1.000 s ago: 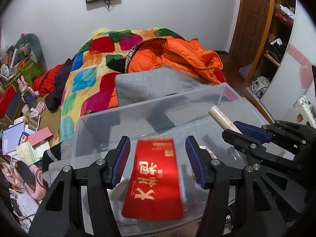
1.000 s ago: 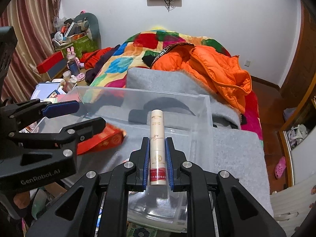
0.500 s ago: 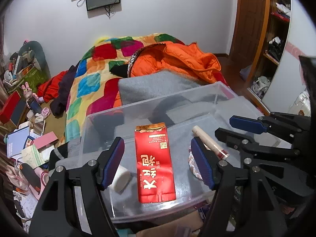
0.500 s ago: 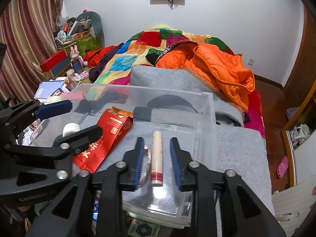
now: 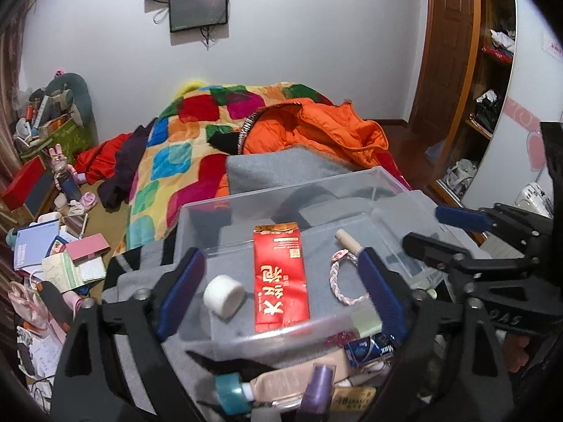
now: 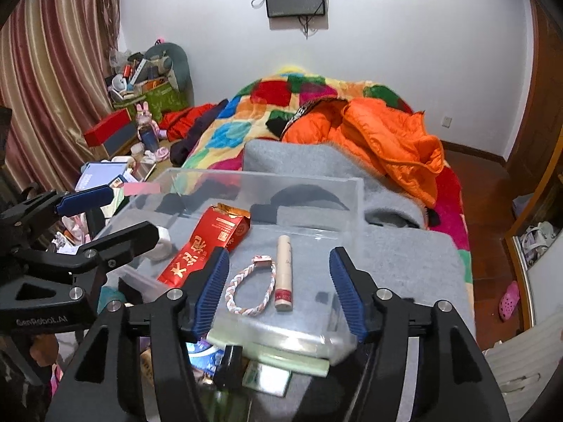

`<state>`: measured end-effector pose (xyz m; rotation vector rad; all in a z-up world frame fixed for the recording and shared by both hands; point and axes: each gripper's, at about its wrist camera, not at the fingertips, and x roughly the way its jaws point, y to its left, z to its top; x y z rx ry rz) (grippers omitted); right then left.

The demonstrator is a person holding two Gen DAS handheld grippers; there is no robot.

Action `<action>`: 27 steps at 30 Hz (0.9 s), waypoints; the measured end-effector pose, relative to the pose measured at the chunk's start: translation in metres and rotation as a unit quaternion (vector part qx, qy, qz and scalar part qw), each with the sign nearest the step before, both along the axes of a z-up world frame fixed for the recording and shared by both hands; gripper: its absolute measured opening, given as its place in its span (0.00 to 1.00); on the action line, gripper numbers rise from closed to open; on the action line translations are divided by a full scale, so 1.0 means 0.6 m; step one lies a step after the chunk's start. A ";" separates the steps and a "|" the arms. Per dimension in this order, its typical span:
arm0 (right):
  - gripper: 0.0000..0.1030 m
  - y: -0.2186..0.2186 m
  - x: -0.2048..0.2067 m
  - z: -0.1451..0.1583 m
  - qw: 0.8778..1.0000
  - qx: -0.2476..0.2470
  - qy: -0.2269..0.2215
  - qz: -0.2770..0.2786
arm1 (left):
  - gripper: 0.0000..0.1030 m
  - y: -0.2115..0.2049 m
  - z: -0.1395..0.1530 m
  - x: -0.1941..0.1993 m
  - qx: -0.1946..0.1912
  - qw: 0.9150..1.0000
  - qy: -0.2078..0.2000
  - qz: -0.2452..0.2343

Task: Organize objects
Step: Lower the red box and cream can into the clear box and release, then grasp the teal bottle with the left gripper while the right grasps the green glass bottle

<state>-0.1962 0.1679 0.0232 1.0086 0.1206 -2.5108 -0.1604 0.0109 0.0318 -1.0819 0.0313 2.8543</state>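
- A clear plastic bin (image 5: 383, 190), rectangular with thin glossy walls, sits on a soft grey fleece blanket (image 6: 309, 158) at the foot of a bed.
- Inside the bin, a flat red packet (image 5: 281, 277) with gold characters lies lengthwise in the middle; its foil-like surface is smooth and slightly creased.
- To the packet's left lies a short white roll (image 5: 223, 294), matte and cylinder-shaped, on its side.
- To its right lies a braided bracelet (image 6: 251, 290), a pink-and-white plaited loop with a small clasp.
- Just beside the bracelet, nearly touching it, lies a slim cream tube (image 6: 284, 274) with a red band at its near end, flat on the bin floor.
- The left claw (image 5: 281, 292) hangs over the near edge of the bin, its ribbed blue pads wide apart after just opening, with the packet, roll and bracelet seen between them but untouched.
- The right claw (image 6: 279, 293) has also just been opening; its pads stand apart on either side of the bracelet and tube, gripping neither.
- Both claws are black plastic with silver bolts.
- Behind the bin lie a puffy orange jacket (image 6: 387, 140) with a shiny quilted shell and a quilt (image 5: 197, 133) of bright coloured patches.
- Below the bin's near edge sits a blurred jumble of small bottles and boxes (image 5: 316, 387).
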 end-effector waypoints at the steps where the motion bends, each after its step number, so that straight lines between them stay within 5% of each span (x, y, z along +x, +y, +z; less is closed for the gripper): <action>1: 0.55 0.003 0.008 0.004 1.000 0.000 0.004 -0.001 | 0.91 -0.003 0.003 0.009 -0.002 1.000 0.005 0.003; 6: 0.66 0.016 0.045 0.016 1.000 0.002 0.025 -0.012 | 0.94 -0.022 0.003 0.041 0.002 1.000 0.007 0.013; 20: 0.67 0.045 0.093 -0.037 0.999 -0.018 -0.040 -0.012 | 0.93 -0.080 -0.078 0.116 0.034 0.997 -0.044 0.044; 23: 0.67 0.036 0.105 -0.052 0.999 -0.009 -0.049 -0.006 | 0.79 -0.082 -0.093 0.131 0.047 0.997 -0.053 0.043; 27: 0.67 0.027 0.115 -0.070 0.998 -0.015 -0.067 0.000 | 0.72 -0.079 -0.105 0.148 0.045 0.996 -0.060 0.046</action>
